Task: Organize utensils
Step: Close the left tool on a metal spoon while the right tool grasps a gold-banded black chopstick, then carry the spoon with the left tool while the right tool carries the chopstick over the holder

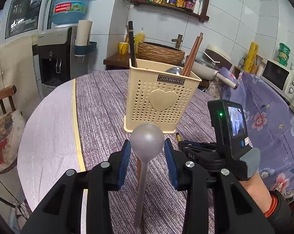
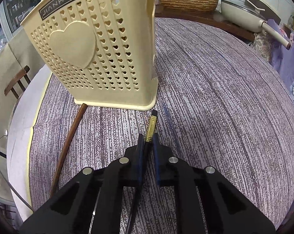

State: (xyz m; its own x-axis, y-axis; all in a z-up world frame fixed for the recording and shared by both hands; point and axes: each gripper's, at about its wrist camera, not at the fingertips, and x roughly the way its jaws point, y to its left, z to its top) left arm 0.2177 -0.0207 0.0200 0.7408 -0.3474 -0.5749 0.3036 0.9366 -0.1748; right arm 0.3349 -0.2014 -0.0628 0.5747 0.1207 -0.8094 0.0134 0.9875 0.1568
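A grey metal spoon (image 1: 147,138) sits bowl-forward between the blue pads of my left gripper (image 1: 147,148), which is shut on it above the table. Just beyond stands the cream perforated utensil holder (image 1: 160,97), with brown chopsticks (image 1: 191,58), a black chopstick and a spoon inside. In the right wrist view my right gripper (image 2: 149,142) is shut on a black chopstick with a gold band (image 2: 151,126), low on the tablecloth beside the holder (image 2: 100,48). A brown chopstick (image 2: 69,142) lies on the cloth left of it.
The round table (image 1: 49,136) has a purple striped cloth. A wooden chair with a cushion (image 1: 3,128) stands at left and a water dispenser (image 1: 53,54) behind it. A wicker basket (image 1: 160,52), a white pan (image 1: 205,66) and a microwave (image 1: 277,76) line the back and right.
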